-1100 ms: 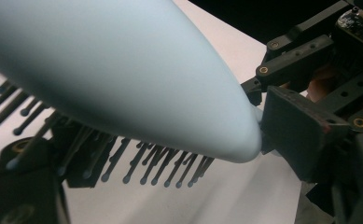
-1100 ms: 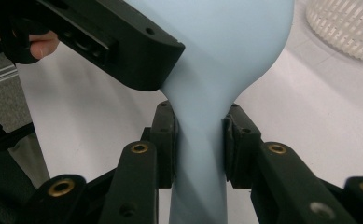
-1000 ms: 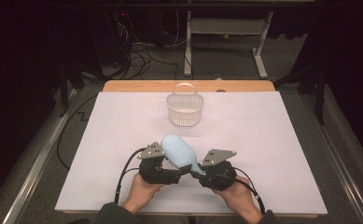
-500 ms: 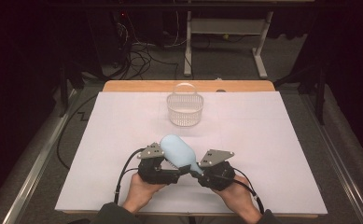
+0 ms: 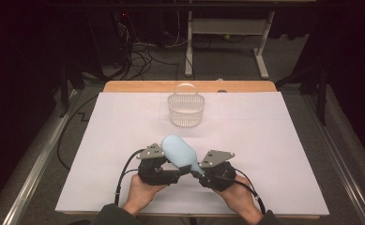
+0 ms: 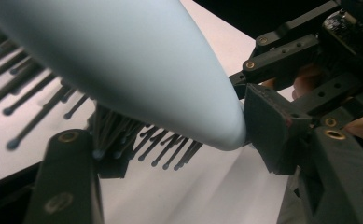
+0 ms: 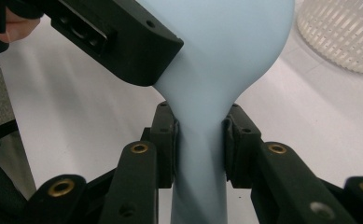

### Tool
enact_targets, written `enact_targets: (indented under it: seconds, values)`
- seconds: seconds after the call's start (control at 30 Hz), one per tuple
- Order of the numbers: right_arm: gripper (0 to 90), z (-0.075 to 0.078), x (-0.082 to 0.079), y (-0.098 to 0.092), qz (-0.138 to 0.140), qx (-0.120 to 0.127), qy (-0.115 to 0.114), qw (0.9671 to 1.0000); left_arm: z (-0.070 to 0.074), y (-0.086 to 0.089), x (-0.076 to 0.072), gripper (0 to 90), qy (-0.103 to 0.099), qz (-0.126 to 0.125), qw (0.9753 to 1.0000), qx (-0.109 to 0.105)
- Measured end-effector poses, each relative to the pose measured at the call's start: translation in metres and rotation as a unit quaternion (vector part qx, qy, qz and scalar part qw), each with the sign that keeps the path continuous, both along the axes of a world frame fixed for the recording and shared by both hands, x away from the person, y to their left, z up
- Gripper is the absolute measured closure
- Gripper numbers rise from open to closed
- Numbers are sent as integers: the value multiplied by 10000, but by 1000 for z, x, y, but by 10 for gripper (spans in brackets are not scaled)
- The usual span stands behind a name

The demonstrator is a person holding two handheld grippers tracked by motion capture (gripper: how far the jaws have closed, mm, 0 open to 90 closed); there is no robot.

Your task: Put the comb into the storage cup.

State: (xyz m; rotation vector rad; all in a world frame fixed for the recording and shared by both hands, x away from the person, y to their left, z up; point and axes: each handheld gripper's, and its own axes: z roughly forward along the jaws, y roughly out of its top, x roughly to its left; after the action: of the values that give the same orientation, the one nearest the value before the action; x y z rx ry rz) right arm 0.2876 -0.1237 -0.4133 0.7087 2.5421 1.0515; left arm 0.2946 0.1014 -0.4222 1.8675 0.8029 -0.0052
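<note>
Hairbrush [image 5: 180, 152], pale blue, was held above the near middle of the white table sheet [image 5: 274, 140], its broad rounded head pointing away and to the left, its narrow handle running back toward the right hand. In the left gripper view the brush's smooth back [image 6: 123, 65] faced up, and dark ball-tipped bristles [image 6: 165, 154] hung beneath it over the sheet. In the right gripper view the handle [image 7: 200, 154] rose straight up between that gripper's two pads.

Right gripper [image 5: 200, 172]: jaws closed on the handle, one pad pressed flat to each side of it, seen clearly in its own view. Left gripper [image 5: 178, 172]: one jaw lay against the side of the brush where the head narrows to the handle, and the other sat among the bristles below; jaws looked closed on the brush there, though the contact under the head was partly hidden. Both grippers sat close together, nearly tip to tip, each in a hand [image 5: 140, 190] coming in from the near table edge, with grey plates on top and black cables trailing back.

White slatted basket [image 5: 186, 108], with a hoop handle standing upright, stood on the sheet well beyond the brush, toward the far edge. Wooden table edge [image 5: 138, 86] showed past the sheet.
</note>
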Motion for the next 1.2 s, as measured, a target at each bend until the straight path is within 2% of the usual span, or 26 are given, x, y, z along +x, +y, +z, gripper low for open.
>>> enact_targets:
  seconds: [0.1, 0.2, 0.3, 0.53, 1.2]
  values:
    - [698, -1, 0, 0, 21, -30, -17, 10000, 2, 1, 0, 395, 34, -31, 10000, -79]
    - [697, -3, -1, 3, 74, -141, -31, 9999, 5, 5, 0, 459, 11, -106, 9994, -332]
    - [697, -3, -3, 6, 103, -212, -138, 9996, 8, 5, -2, 484, -60, -141, 9993, -337]
    - [697, -3, -3, 6, 132, -168, -143, 9997, 10, 6, -2, 500, -11, -171, 9991, -387]
    - [660, 2, 0, 2, 176, 208, 118, 9996, 19, 8, -6, 512, -107, -78, 9991, -395]
